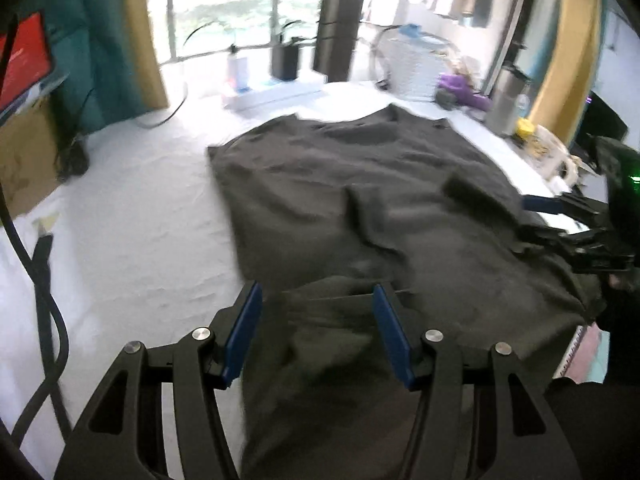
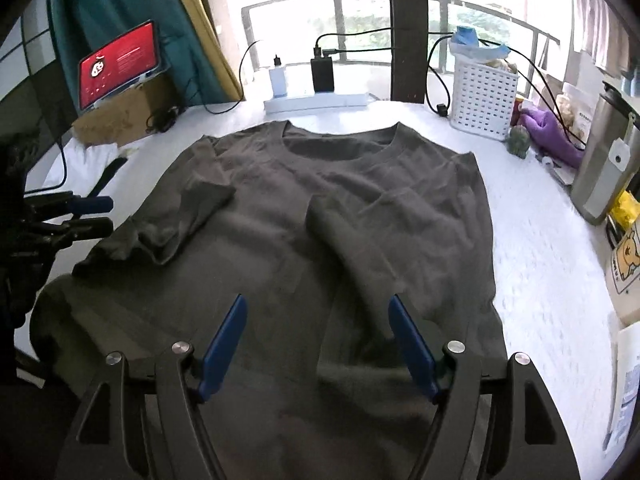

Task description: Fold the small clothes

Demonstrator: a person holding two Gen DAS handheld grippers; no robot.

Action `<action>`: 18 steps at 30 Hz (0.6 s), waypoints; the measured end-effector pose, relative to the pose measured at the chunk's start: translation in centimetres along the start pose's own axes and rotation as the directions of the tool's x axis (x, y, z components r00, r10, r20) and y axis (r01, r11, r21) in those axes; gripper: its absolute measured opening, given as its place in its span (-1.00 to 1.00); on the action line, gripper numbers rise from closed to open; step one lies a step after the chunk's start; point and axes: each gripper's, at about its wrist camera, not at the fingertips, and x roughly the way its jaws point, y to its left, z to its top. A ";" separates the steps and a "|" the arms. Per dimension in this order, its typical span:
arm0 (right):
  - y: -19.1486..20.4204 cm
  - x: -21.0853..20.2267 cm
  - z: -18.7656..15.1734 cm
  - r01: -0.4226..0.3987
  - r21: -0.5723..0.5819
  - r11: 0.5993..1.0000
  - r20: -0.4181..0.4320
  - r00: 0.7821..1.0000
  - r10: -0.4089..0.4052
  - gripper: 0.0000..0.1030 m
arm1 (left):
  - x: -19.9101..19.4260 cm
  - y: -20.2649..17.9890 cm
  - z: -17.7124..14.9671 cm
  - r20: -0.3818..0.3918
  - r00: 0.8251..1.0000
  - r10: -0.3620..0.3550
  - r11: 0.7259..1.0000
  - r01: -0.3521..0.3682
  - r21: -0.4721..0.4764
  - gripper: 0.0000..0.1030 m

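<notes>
A dark olive T-shirt [image 2: 320, 216] lies spread on the white table, collar toward the window; it also shows in the left wrist view [image 1: 360, 200]. Its left sleeve [image 2: 192, 208] is folded in over the body, and a ridge of cloth runs down the middle. My left gripper [image 1: 316, 296] is open over the shirt's hem edge. It shows at the left of the right wrist view [image 2: 96, 214]. My right gripper [image 2: 318, 308] is open above the shirt's lower part, holding nothing. It shows at the right edge of the left wrist view [image 1: 532, 220], beside the shirt's edge.
Along the back stand a white power strip [image 2: 316, 102], a black charger [image 2: 322, 74] and a white basket [image 2: 482, 98]. A steel flask [image 2: 604, 160] and purple cloth [image 2: 548, 128] are at the right. A tablet on a cardboard box [image 2: 120, 64] and cables [image 1: 40, 272] are at the left.
</notes>
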 end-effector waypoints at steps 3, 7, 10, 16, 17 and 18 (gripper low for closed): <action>0.5 0.6 0.6 0.003 -0.016 1.000 -0.008 1.000 -0.003 0.46 | 1.1 0.7 -0.8 -0.022 1.000 0.003 1.000 -0.003 -0.013 0.12; 0.1 0.8 0.7 0.022 -0.002 1.000 -0.014 1.000 -0.022 0.46 | 0.9 -0.5 -1.0 0.003 0.999 -0.032 0.999 0.031 0.039 -0.13; -0.5 0.8 0.6 0.038 0.027 0.999 -0.020 0.999 -0.037 0.46 | 1.1 -1.5 -0.9 0.006 0.999 -0.041 0.996 0.041 0.074 -0.19; -0.9 0.1 -0.2 0.049 0.042 0.998 -0.018 0.999 -0.048 0.46 | 2.5 -0.5 -0.9 -0.029 0.999 0.017 1.000 -0.017 0.022 -0.25; -1.1 0.0 -0.3 0.051 0.047 0.998 -0.018 0.999 -0.050 0.46 | 2.5 -0.3 -1.0 -0.031 0.999 0.024 1.000 -0.024 0.010 -0.25; -1.2 -0.1 -0.5 0.052 0.051 0.997 -0.019 0.999 -0.051 0.46 | 2.5 -0.1 -1.0 -0.034 0.999 0.027 1.000 -0.027 0.002 -0.25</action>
